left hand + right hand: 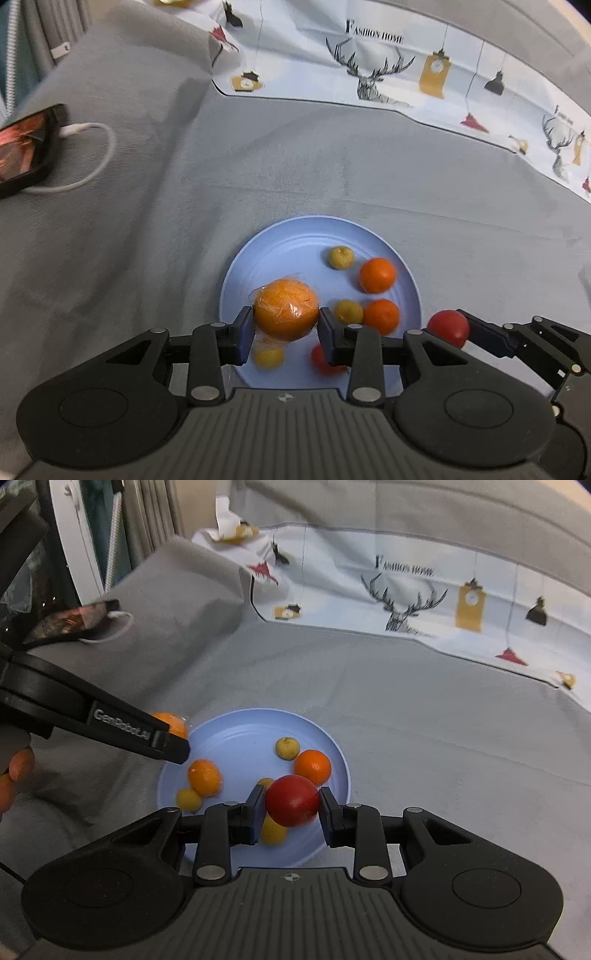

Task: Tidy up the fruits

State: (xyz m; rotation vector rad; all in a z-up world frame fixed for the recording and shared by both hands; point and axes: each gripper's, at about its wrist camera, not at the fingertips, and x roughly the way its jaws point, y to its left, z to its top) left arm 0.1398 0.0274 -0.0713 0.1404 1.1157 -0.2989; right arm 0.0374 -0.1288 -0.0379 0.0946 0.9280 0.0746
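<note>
Two fruits are in my grip at once, both above the pale blue plate on the grey cloth. My left gripper is clamped on a big orange wrapped in clear film; my right gripper is clamped on a smooth, glossy red fruit (a tomato or a plum, I cannot tell which). I judge the film slippery, so the pads should stay across the orange's widest middle, as they are now. The red one looks thin-skinned and likely bruises, so only a light squeeze at its equator. Small oranges and little yellow-green fruits already lie on the plate.
</note>
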